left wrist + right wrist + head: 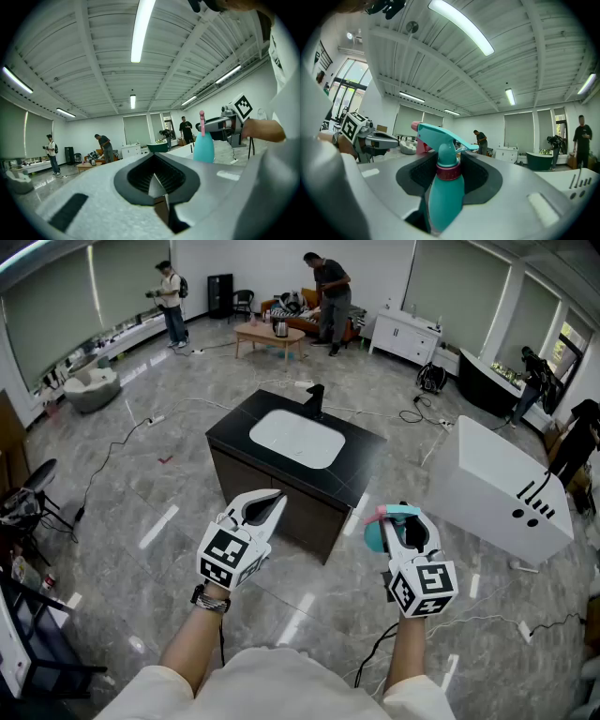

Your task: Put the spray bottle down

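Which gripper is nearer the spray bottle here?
Right. The right gripper is clamped on the spray bottle; the left gripper is apart from it, off to its left, jaws together.

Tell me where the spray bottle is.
The spray bottle is clamped in the right gripper, lower right of the head view, beside the black sink counter.

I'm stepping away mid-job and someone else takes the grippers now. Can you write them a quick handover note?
Left hand-held gripper: shut, empty, held in the air.
Right hand-held gripper: shut on the teal spray bottle, which is upright and off any surface.
Black sink counter: ahead of both grippers.
Done: bottle is in hand.
Left: set the bottle down, probably on the counter, then open the jaws.
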Available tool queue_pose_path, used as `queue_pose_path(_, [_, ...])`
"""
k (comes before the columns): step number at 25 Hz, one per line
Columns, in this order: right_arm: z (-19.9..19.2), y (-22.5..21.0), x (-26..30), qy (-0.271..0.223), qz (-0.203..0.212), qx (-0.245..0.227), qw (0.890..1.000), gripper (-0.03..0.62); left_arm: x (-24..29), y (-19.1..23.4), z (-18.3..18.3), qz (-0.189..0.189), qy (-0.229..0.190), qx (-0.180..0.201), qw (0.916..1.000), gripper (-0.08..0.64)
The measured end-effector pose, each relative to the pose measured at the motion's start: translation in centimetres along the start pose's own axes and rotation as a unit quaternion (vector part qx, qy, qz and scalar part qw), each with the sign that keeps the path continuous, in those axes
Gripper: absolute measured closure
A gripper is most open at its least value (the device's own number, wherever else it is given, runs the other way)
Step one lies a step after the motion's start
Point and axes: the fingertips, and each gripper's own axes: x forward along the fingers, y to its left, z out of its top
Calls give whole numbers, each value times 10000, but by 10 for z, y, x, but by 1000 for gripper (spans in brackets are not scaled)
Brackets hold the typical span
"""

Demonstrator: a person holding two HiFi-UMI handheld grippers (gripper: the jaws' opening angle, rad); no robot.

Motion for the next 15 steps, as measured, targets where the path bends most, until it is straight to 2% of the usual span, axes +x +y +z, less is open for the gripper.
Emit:
queue_pose_path(5, [1,-1,-4,-122,67,101,9999,434,0,-6,0,-23,14,13,10000,560])
queue_pose_path(15, [-15,-17,-9,-40,143,168,9997,434,7,-23,-3,-24,-94,-54,9999,558])
